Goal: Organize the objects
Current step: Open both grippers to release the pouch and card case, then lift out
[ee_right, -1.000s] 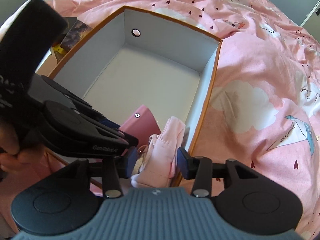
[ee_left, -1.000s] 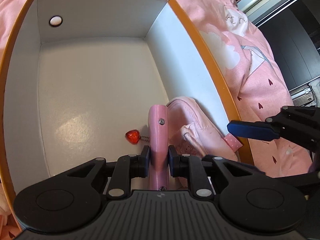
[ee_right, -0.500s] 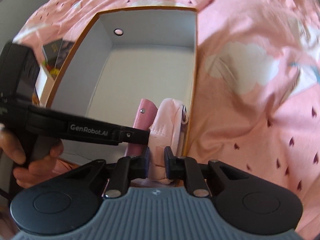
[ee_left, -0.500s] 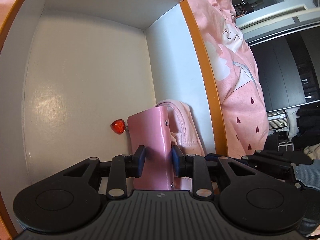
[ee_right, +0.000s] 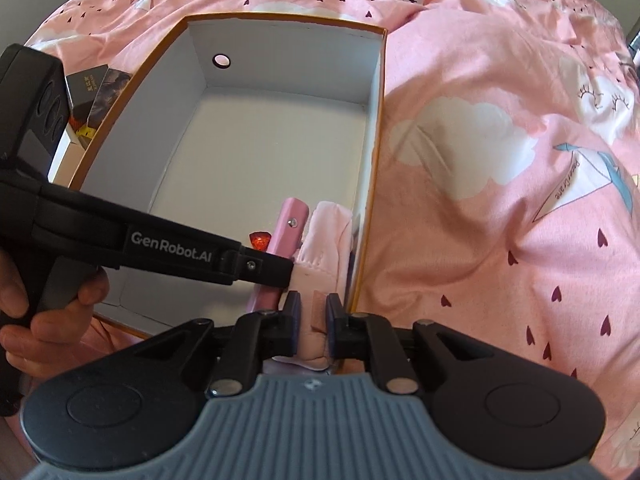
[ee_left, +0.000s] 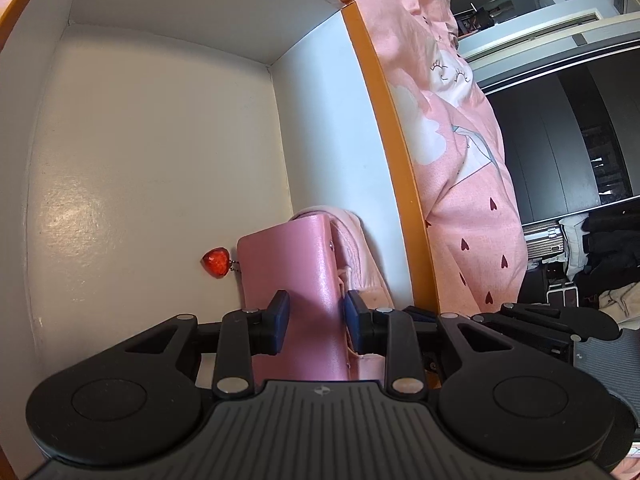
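An orange-rimmed white box (ee_left: pixel 384 92) (ee_right: pixel 280 76) lies on the pink bedspread. A glossy pink wallet (ee_left: pixel 288 280) (ee_right: pixel 290 226) with a red heart charm (ee_left: pixel 216 263) (ee_right: pixel 260 239) stands on edge in the box's near right corner. A pale pink fabric pouch (ee_left: pixel 360 252) (ee_right: pixel 326 240) stands between it and the right wall. My left gripper (ee_left: pixel 313 322) straddles the wallet with its pads apart, the left pad off the wallet. My right gripper (ee_right: pixel 311 320) is shut on the pouch's near end.
The pink bedspread (ee_right: pixel 500 140) surrounds the box. A second open box with dark packets (ee_right: pixel 90 92) sits left of it. Dark wardrobe doors and a pile of clothes (ee_left: pixel 600 264) lie far right. The rest of the box floor (ee_left: pixel 152 152) is bare.
The left gripper's jaws have opened from a tight grip on the wallet, which has turned to show its broad face. The right gripper has closed on the pouch.
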Demonstrator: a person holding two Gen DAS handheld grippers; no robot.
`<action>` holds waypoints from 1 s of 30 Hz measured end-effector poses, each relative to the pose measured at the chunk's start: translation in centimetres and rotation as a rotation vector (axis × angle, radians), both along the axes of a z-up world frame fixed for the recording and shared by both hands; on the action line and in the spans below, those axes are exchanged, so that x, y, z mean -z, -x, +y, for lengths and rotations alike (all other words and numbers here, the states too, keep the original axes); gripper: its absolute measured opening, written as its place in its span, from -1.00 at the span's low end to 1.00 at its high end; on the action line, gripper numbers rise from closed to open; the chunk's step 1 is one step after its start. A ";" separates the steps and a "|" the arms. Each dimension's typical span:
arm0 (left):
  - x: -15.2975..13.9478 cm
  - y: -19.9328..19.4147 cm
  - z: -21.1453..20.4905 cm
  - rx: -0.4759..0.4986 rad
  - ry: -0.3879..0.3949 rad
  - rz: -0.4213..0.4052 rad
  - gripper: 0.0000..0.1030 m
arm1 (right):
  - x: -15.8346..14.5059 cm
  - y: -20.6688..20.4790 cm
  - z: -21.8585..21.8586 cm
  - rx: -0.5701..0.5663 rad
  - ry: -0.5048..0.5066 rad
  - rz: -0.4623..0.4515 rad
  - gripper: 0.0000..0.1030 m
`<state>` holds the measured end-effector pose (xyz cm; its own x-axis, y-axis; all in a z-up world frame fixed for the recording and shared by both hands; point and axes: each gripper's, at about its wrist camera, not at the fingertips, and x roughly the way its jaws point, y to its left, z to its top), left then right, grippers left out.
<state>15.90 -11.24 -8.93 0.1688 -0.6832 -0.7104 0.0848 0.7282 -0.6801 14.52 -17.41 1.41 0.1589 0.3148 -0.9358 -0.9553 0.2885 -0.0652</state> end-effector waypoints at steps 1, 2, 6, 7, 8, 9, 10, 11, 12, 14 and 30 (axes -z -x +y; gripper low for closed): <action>-0.2 0.1 -0.1 0.008 -0.006 -0.008 -0.37 | 0.0 -0.1 -0.1 -0.009 0.002 -0.007 -0.75; -0.4 0.2 -0.1 0.015 -0.013 -0.018 -0.37 | 0.1 -0.1 -0.1 -0.016 0.004 -0.013 -0.75; -1.1 0.7 -0.3 0.043 -0.016 -0.049 -0.36 | 0.2 0.1 0.0 -0.035 0.006 -0.029 -0.75; -1.3 0.8 -0.5 0.051 -0.028 -0.060 -0.37 | 0.2 0.2 0.0 -0.037 0.006 -0.030 -0.75; -1.3 0.9 -0.6 0.053 -0.040 -0.071 -0.47 | 0.1 0.1 0.0 -0.038 0.005 -0.031 -0.75; -1.3 0.8 -0.7 0.052 -0.057 -0.079 -0.51 | 0.1 0.1 0.0 -0.038 0.005 -0.032 -0.74; -1.0 0.7 -0.8 0.049 -0.055 -0.077 -0.51 | 0.1 0.2 0.0 -0.040 0.005 -0.034 -0.74; -0.8 0.5 -0.8 0.042 -0.044 -0.066 -0.50 | 0.1 0.3 0.0 -0.041 0.007 -0.037 -0.74; -0.6 0.4 -0.7 0.036 -0.037 -0.058 -0.50 | 0.2 0.3 0.0 -0.045 0.008 -0.043 -0.73; -0.6 0.4 -0.8 0.037 -0.041 -0.063 -0.50 | 0.3 0.5 0.0 -0.053 0.010 -0.057 -0.73; -2.7 1.5 -0.2 0.047 -0.098 -0.151 -0.38 | -1.3 1.9 -0.1 -0.104 -0.012 -0.118 -0.69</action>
<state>14.42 -11.43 -6.18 0.2486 -0.6215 -0.7429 0.2159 0.7833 -0.5830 12.61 -17.47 2.70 0.2330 0.3462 -0.9088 -0.9661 0.1896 -0.1755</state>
